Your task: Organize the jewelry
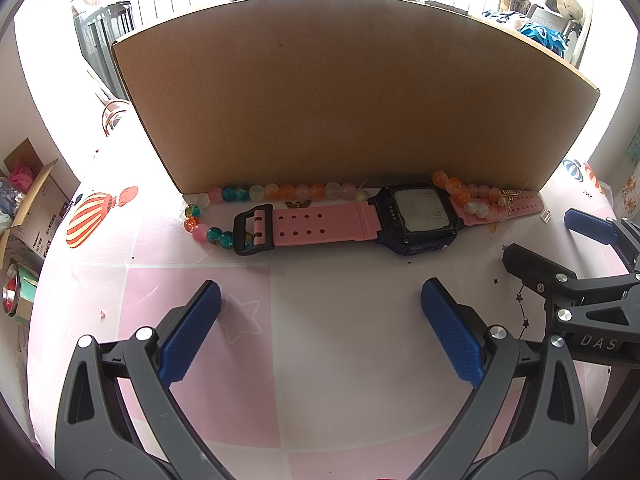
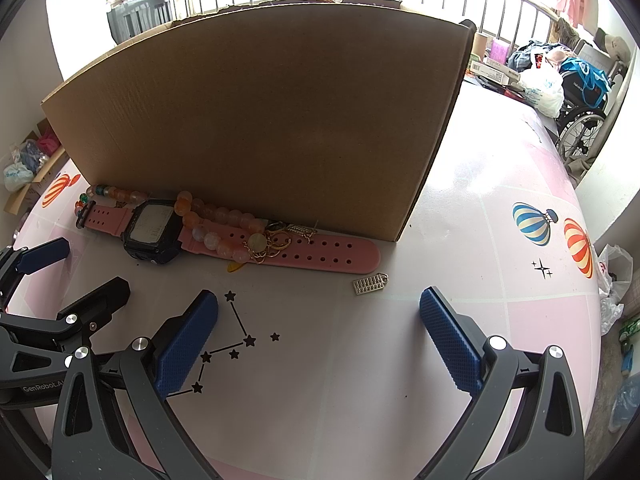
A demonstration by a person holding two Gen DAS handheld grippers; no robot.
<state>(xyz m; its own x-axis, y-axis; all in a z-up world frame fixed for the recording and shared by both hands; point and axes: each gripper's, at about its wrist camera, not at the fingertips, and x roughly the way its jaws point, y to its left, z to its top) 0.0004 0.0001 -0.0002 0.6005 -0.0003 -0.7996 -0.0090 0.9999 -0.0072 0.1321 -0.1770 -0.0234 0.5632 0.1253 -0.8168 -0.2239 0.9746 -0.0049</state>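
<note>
A pink-strapped watch with a dark square face [image 1: 416, 216] [image 2: 154, 232] lies flat against the foot of a cardboard box [image 1: 340, 100] [image 2: 260, 120]. A string of orange, pink and teal beads [image 1: 280, 191] [image 2: 216, 220] runs behind and across its strap, with gold charms [image 2: 272, 240] tangled on it. A small silver abacus charm [image 2: 370, 283] lies alone in front of the strap's tip. My left gripper [image 1: 320, 328] stands open just short of the watch, nothing between its fingers. My right gripper [image 2: 318, 332] is open too, near the silver charm.
The pink table cover [image 1: 340, 360] carries balloon prints [image 2: 532, 224] and star prints. The box wall blocks the far side. An open carton [image 1: 32, 200] stands off the table's left edge; a wheelchair [image 2: 584, 120] and bags sit at the far right.
</note>
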